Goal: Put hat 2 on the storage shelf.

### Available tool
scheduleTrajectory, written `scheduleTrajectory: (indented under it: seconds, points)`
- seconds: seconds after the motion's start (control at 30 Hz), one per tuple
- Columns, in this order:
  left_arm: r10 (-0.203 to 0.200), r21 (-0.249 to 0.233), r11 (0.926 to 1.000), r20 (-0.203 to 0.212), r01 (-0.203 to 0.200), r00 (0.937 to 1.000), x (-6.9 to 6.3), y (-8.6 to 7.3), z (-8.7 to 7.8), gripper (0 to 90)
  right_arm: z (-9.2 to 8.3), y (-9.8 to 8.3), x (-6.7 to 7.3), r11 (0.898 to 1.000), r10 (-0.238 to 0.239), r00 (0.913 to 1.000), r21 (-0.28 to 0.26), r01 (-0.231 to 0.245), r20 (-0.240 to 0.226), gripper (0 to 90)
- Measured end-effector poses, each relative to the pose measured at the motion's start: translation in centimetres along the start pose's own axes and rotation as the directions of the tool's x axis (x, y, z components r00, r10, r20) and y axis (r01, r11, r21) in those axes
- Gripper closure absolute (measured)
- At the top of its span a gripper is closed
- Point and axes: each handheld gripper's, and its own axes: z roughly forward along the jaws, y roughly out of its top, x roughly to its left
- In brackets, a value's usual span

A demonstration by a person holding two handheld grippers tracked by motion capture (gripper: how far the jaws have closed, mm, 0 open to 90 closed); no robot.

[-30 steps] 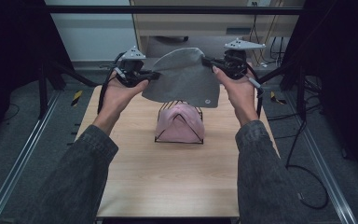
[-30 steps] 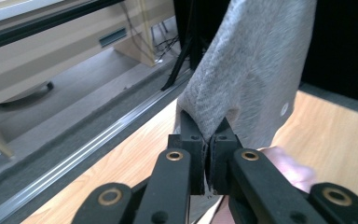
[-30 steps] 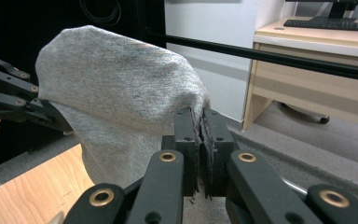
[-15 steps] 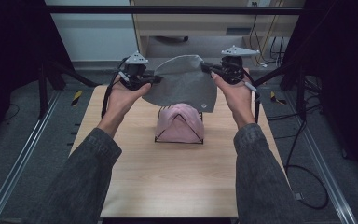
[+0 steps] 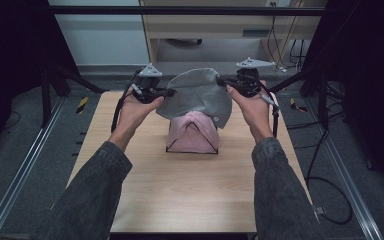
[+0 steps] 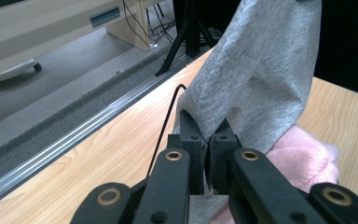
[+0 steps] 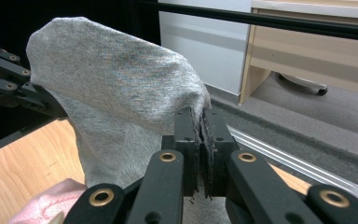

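We count two grippers, one grey hat and one pink hat. The left gripper (image 5: 168,93) is pinched tight on one edge of the grey hat (image 5: 196,96), and the right gripper (image 5: 220,81) is pinched tight on the other edge. The grey hat hangs just above the pink hat (image 5: 192,137), which sits on a wire stand (image 5: 192,150) near the far edge of the tabletop (image 5: 190,195). The high view shows both hands; the left gripper view shows the cloth squeezed between the jaws.
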Motion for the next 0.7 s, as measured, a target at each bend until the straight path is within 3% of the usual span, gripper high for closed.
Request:
scheduleTrajectory:
  seconds: [0.27, 0.7]
  points:
    - [-0.009, 0.004, 0.9999, 0.000, 0.009, 1.0000, 0.3, -0.5, 0.6, 87.1, 0.7, -0.6, -0.3, 1.000, -0.003, 1.0000, 0.020, 0.003, 0.005, 86.5]
    - [0.011, -0.081, 0.9967, -0.020, -0.013, 0.9997, 0.4, 3.5, -0.5, 87.2, -0.8, 3.6, -1.4, 0.999, -0.014, 0.9991, -0.050, 0.016, 0.041, 86.5]
